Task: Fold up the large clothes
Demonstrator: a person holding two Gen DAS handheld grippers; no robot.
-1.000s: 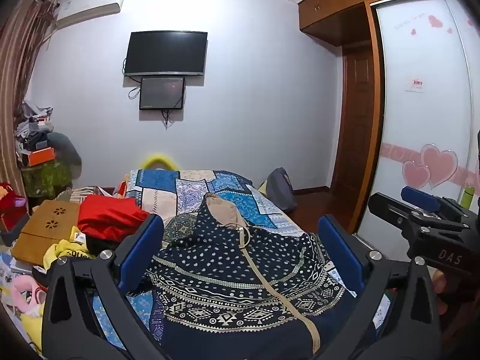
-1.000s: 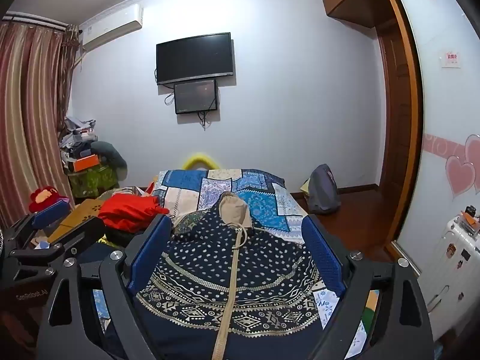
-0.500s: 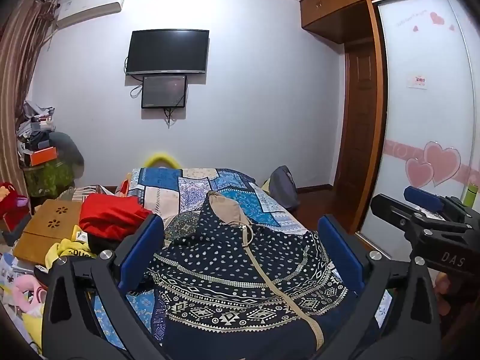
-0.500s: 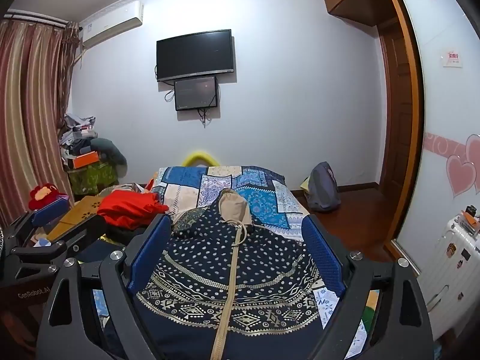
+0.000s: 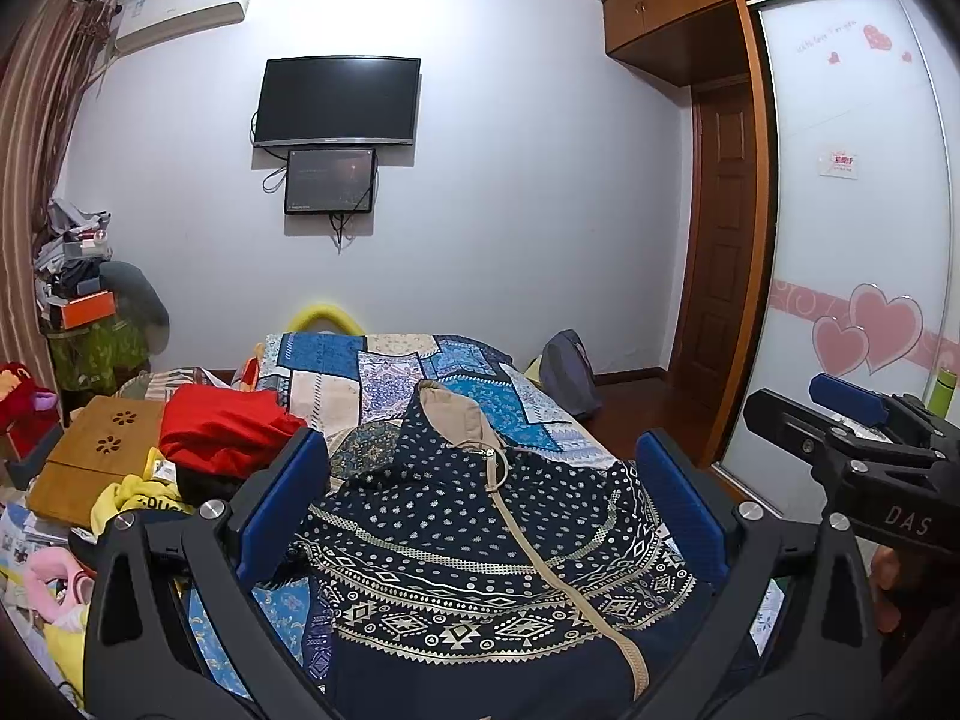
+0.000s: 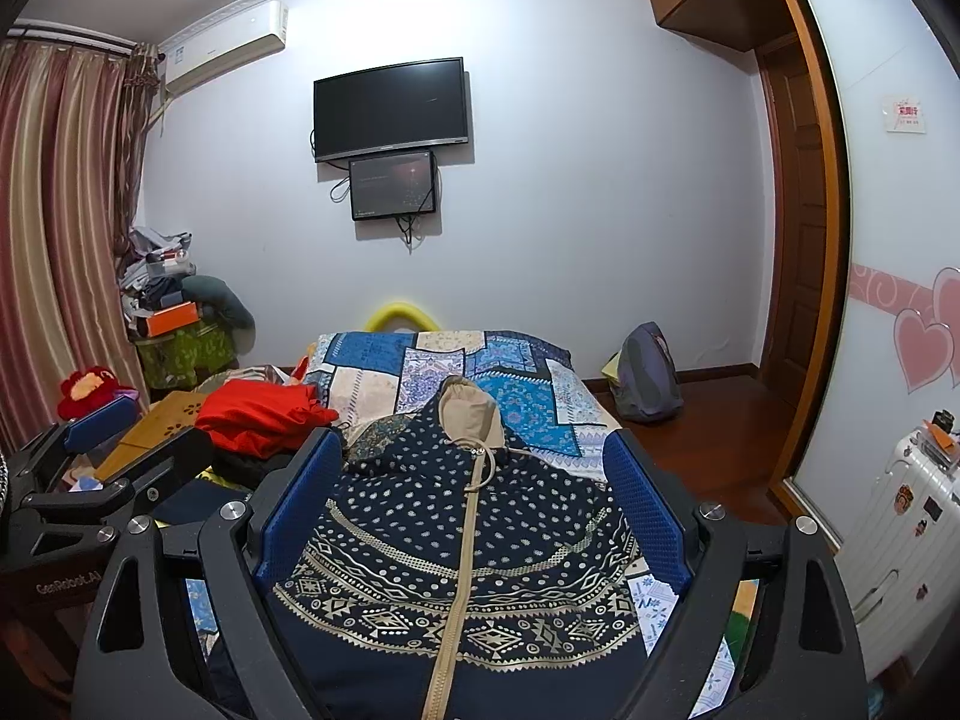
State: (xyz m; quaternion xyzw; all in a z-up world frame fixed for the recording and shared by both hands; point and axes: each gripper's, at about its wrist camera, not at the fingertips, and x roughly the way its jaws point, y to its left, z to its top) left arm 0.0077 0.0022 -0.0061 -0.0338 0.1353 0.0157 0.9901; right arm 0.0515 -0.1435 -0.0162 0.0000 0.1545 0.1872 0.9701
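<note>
Far left, striped curtain [image 6: 54, 240] hangs by the wall, w/ a cluttered pile under it incl. an orange box [image 6: 173, 318] and a red plush toy [image 6: 84, 387]. Next over, a wooden lap desk [image 5: 96, 450] sits beside a crumpled red garment [image 5: 228, 426], w/ a yellow cloth [image 5: 135, 495] just below it. Left gripper [image 5: 480, 516] hovers low over the near end of the bed, jaws spread wide and released, blue pads [image 5: 282, 504] on either side of the fabric, nothing between them gripped. Task item, a navy patterned hooded garment [image 5: 480, 528], lies spread on the patchwork bedspread [image 5: 390, 372], front up, tan zipper strip running down its middle, tan-lined hood pointing toward the far wall. On that wall, TV [image 5: 336, 102] w/ a smaller screen [image 5: 330, 180] right below it, AC unit [image 5: 180, 9] up to the left. Right gripper [image 6: 468, 516] is also above the garment's near part, jaws apart and slack, holding nothing; in the left wrist view its body shows at the right edge [image 5: 852, 450]. Further right, a grey backpack [image 6: 648, 378] sits on the wood floor near the bed's far corner, then a brown door [image 6: 798, 228], then a sliding wardrobe panel [image 5: 852, 240] w/ pink hearts. White suitcase [image 6: 906, 516] w/ stickers at far right.
</note>
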